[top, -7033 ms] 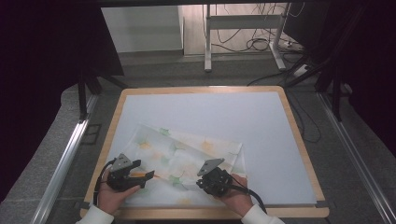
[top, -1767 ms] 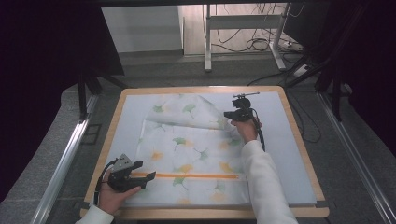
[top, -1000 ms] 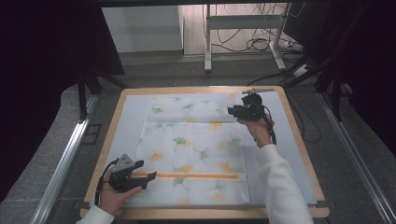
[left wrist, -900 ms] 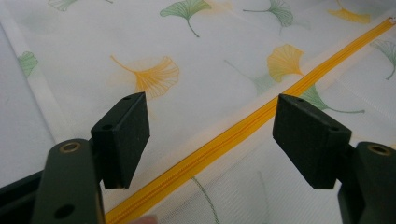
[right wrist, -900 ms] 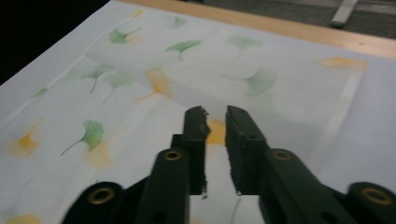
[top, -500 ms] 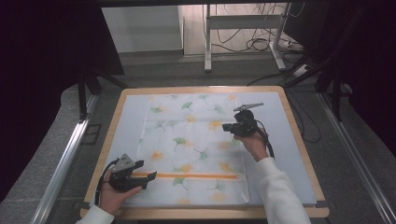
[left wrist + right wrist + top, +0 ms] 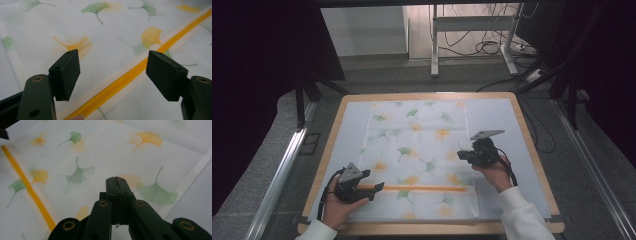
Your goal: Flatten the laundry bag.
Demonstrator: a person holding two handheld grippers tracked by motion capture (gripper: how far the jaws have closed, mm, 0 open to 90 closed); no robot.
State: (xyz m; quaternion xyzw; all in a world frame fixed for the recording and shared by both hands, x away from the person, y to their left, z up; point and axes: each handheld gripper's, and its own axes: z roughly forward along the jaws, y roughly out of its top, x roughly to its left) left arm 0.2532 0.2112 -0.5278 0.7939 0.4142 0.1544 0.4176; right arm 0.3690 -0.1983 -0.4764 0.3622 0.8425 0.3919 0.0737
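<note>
My right gripper (image 7: 464, 156) jaws have just clenched empty, away from the far corner they left; left gripper (image 7: 379, 187) jaws gape over the yellow stripe (image 7: 422, 188). The cloth (image 7: 419, 150) now lies flat mid-worktop, unfolding apparently done.

The table (image 7: 522, 130) is evenly and softly lit from above, without glare; the surroundings at both sides fall into near black; shadows are faint; in both gripper views the near jaws are slightly soft, and the cloth (image 7: 105, 32) blurs toward the edges.
</note>
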